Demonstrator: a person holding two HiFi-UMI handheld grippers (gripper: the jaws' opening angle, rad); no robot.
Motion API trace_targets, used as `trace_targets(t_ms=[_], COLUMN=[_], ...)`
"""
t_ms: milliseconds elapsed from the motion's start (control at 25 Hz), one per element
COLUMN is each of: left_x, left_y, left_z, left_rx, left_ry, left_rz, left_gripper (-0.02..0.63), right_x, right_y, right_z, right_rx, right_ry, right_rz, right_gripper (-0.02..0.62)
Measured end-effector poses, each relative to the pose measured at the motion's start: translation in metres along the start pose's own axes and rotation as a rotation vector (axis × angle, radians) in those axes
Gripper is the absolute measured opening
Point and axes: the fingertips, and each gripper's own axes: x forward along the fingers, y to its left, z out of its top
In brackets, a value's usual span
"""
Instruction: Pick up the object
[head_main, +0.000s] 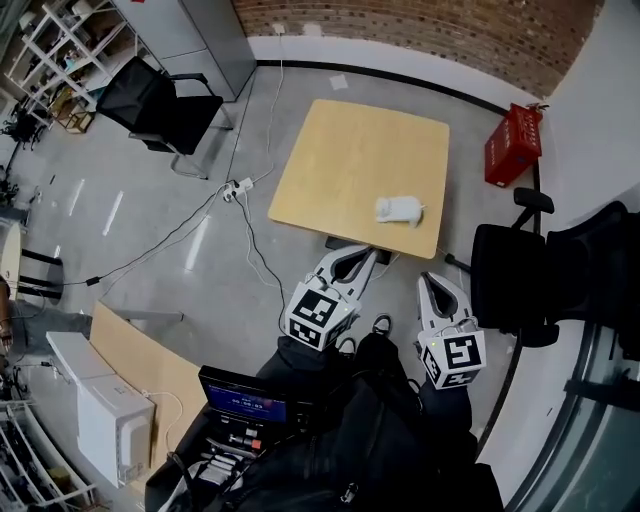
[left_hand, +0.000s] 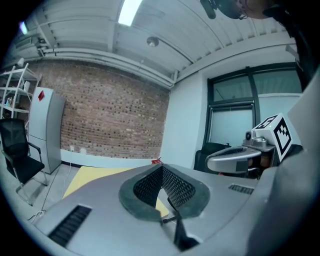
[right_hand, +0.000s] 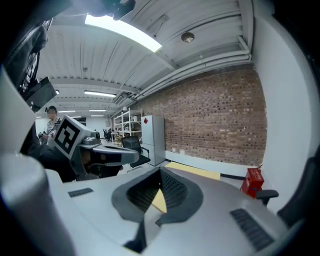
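A small white object (head_main: 398, 209) lies near the front right edge of a square wooden table (head_main: 340, 160). Both grippers hover below that edge, off the table and short of the object. My left gripper (head_main: 364, 256) points toward the table's front edge with its jaws shut and nothing between them. My right gripper (head_main: 435, 281) is further right and lower, also shut and empty. In the left gripper view, the jaws (left_hand: 162, 169) meet at the tip and the table (left_hand: 92, 178) shows beyond. The right gripper view shows closed jaws (right_hand: 160, 173), with a strip of table (right_hand: 195, 172) behind.
A black office chair (head_main: 515, 285) stands right of my right gripper, and another chair (head_main: 158, 102) at far left. A red box (head_main: 513, 143) sits by the wall. A power strip with cables (head_main: 237, 188) lies on the floor. An open case with a screen (head_main: 245, 402) is at my feet.
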Motion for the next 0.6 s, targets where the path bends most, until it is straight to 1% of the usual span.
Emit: trace_targets(t_ms=[160, 320, 480, 600], left_x=[0.025, 0.048, 0.074, 0.09], left_y=[0.007, 0.021, 0.036, 0.047], left_z=[0.003, -0.004, -0.014, -0.022], left_rx=[0.005, 0.004, -0.008, -0.008], left_ry=[0.01, 0.037, 0.074, 0.099], left_rz=[0.028, 0.071, 0.111, 0.159], left_gripper=[-0.002, -0.002, -0.002, -0.002], right_x=[0.015, 0.033, 0.051, 0.064], right_y=[-0.026, -0.051, -0.076, -0.094], right_z=[0.002, -0.001, -0.012, -0.022], right_rx=[-0.008, -0.005, 0.0, 0.002], right_ry=[0.003, 0.01, 0.035, 0.06], right_rz=[0.023, 0.038, 0.057, 0.073], right_gripper=[0.003, 0.003, 0.003, 0.003])
